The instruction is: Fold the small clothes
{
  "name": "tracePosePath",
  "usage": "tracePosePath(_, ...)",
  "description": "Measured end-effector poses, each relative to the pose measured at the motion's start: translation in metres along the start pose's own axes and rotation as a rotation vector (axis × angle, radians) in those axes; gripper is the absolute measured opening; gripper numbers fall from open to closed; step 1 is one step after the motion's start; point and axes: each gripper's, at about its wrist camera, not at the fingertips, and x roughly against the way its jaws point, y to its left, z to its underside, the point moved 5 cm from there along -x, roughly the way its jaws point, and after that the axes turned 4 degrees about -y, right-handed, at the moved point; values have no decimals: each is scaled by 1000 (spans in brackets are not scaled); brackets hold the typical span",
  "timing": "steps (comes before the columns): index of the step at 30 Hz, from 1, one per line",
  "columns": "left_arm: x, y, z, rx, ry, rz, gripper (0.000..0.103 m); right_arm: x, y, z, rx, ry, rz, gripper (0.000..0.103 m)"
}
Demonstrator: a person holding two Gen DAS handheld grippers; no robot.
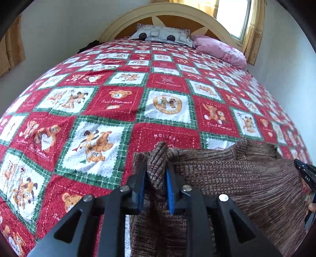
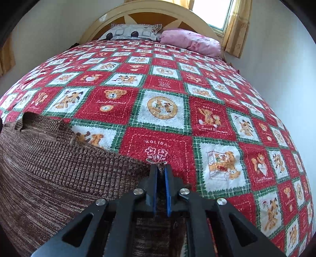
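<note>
Left wrist view showed your left gripper [image 1: 157, 168] with its jaws clamped on a bunched ridge of the brown knit garment [image 1: 237, 178], the fabric standing up in a thick fold between the blue pads [image 1: 169, 189]. Your right gripper [image 2: 161, 172] had its jaws nearly together, pinching a thin edge of the same garment at its far right corner. The garment itself lay at the near end of the bed [image 1: 167, 106], spread between your two grippers over the red and green teddy-bear bedspread, with its neckline notch towards the headboard [image 1: 167, 11].

Handling, as judged: the garment appeared a soft, loosely ribbed knit, light but bulky, and it looked inclined to stretch and sag under its own weight rather than hold a crease. It did not look slippery; the ribbing should have seated well against the pads. Fragility was low, though a snagged loop remained possible.

Your left hold took in more cloth than needed, and the layers caught could not be counted. You were better served gripping at the outer corners or shoulder seams, one layer thick, keeping the edge taut between both grippers. The pillows [image 2: 134, 31] lay well apart from the work.
</note>
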Motion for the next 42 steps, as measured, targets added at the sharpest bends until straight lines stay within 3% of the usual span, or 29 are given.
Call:
tracePosePath(3,11,10,0,44,36,48,30,33,-31,-6,-97,-105,64,8)
tracePosePath(4,24,15,0,37,26,32,42,51,-47,-5,-157,-154,86,15)
tracePosePath(5,34,17,1,22,5,17,52,69,-62,0,-215,-182,82,32)
tracePosePath(7,57,19,5,-18,-34,-14,56,97,-77,16,-270,-188,40,48)
tracePosePath(10,91,10,22,-65,-53,15,57,134,-74,49,-296,-160,-103,48)
tracePosePath(13,117,-13,52,-89,-51,77,64,164,-48,85,-292,-138,-237,48)
tracePosePath(15,125,-28,72,-110,-46,85,64,180,-20,102,-215,-146,-249,44)
tracePosePath(17,131,-42,87,-149,-53,72,64,188,11,112,-125,-144,-270,30)
tracePosePath(21,128,-53,110,-196,-45,26,66,182,50,132,-34,-77,-294,28)
tracePosePath(24,112,-37,122,-213,4,-87,69,164,47,153,-29,-2,-242,26)
tracePosePath(27,112,-9,120,-79,20,-33,75,168,34,164,-62,-35,-249,26)
tracePosePath(29,107,15,121,-26,57,-129,89,171,29,169,-71,-47,-243,26)
tracePosePath(30,108,20,121,4,55,-103,89,174,28,171,-71,-50,-240,26)
tracePosePath(31,113,29,119,49,37,-56,89,176,27,172,-72,-51,-236,26)
tracePosePath(34,116,41,121,73,31,-41,89,189,30,158,-94,-48,-219,26)
tracePosePath(37,112,40,119,69,26,-43,96,205,53,118,-89,-128,-327,28)
tracePosePath(40,107,22,126,2,47,-112,102,209,89,73,-30,-190,-406,30)
tracePosePath(42,104,18,126,-26,51,-140,103,197,127,38,49,-224,-448,47)
